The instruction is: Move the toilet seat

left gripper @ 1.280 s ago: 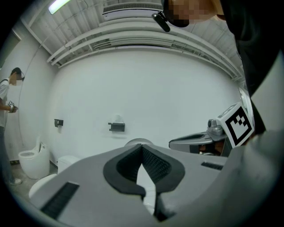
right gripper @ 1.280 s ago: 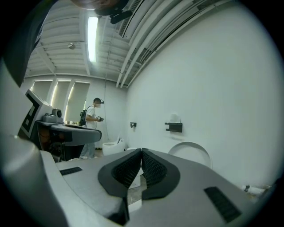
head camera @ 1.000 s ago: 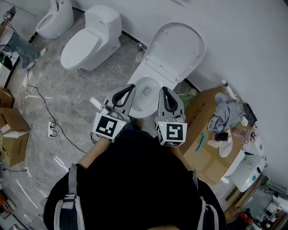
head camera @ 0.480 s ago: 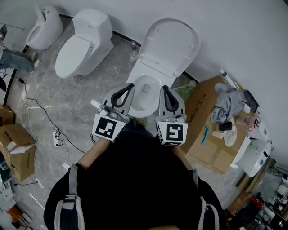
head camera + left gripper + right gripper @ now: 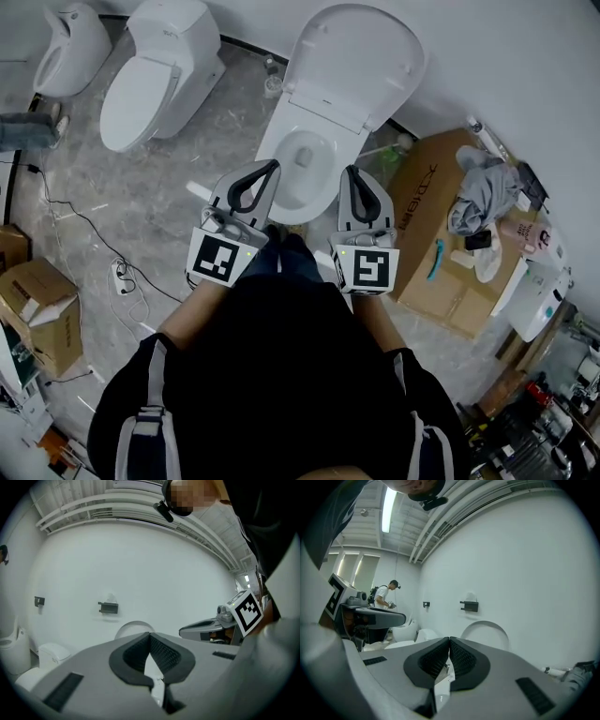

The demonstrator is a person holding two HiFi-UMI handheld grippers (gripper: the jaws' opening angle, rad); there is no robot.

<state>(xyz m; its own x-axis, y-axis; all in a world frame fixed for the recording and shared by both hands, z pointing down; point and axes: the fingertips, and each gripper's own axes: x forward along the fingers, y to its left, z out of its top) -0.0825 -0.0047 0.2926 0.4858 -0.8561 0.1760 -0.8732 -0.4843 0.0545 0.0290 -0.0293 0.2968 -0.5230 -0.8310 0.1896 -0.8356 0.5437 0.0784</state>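
A white toilet [image 5: 300,159] stands against the wall straight ahead, its seat and lid [image 5: 356,66] raised and leaning on the wall. The lid's rounded top [image 5: 485,630] shows above the jaws in the right gripper view and in the left gripper view [image 5: 133,629]. My left gripper [image 5: 269,170] is shut and empty, held over the bowl's near left rim. My right gripper [image 5: 349,175] is also shut and empty, over the bowl's near right side. Neither touches the toilet.
A second toilet [image 5: 159,66] with its lid down and a urinal-like fixture [image 5: 70,37] stand to the left. A cardboard box [image 5: 441,244] with clothes and small items sits at the right. Cables and a power strip [image 5: 117,274] lie on the floor at left, near more boxes [image 5: 37,309]. A person [image 5: 384,595] stands far off.
The view has shifted so the toilet sits higher and more central; both grippers stay side by side, shut, now slightly lower in the frame.
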